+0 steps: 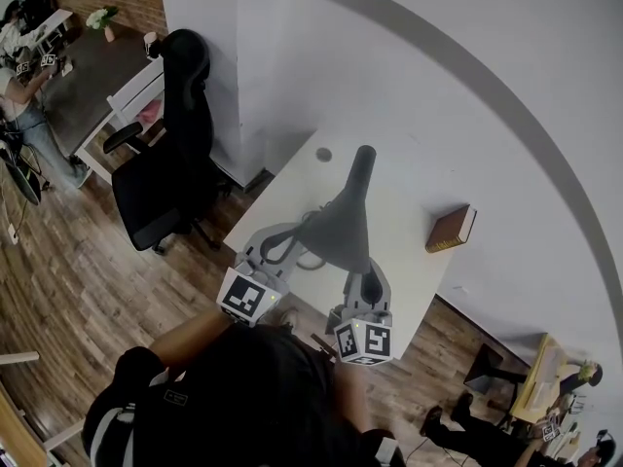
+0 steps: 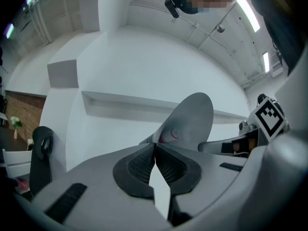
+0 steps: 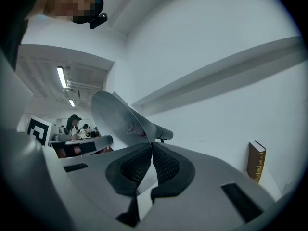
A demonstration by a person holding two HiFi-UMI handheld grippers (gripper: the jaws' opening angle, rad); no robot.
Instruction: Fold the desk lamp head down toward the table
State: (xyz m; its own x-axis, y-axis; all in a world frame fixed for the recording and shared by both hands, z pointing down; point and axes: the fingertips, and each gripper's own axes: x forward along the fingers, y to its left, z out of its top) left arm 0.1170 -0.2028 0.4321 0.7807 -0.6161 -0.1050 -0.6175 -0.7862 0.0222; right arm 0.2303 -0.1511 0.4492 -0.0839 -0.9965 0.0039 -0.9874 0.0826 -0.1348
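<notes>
Brown book (image 1: 451, 229) is set near white wall (image 1: 467, 86). Black office chair (image 1: 170, 154) is parked on wooden floor (image 1: 58, 280). Dark far table (image 1: 83, 76) is flanked by white chair (image 1: 136, 90); flowers (image 1: 100, 17) are placed on it.

Matt lamp head (image 1: 341, 227) (wood floor (image 1: 58, 280))

Steeply down on the desk (image 1: 414, 197) from the head; low, level and close to the lamp head (image 2: 192, 117) from both gripper views (shared by all three).
</notes>
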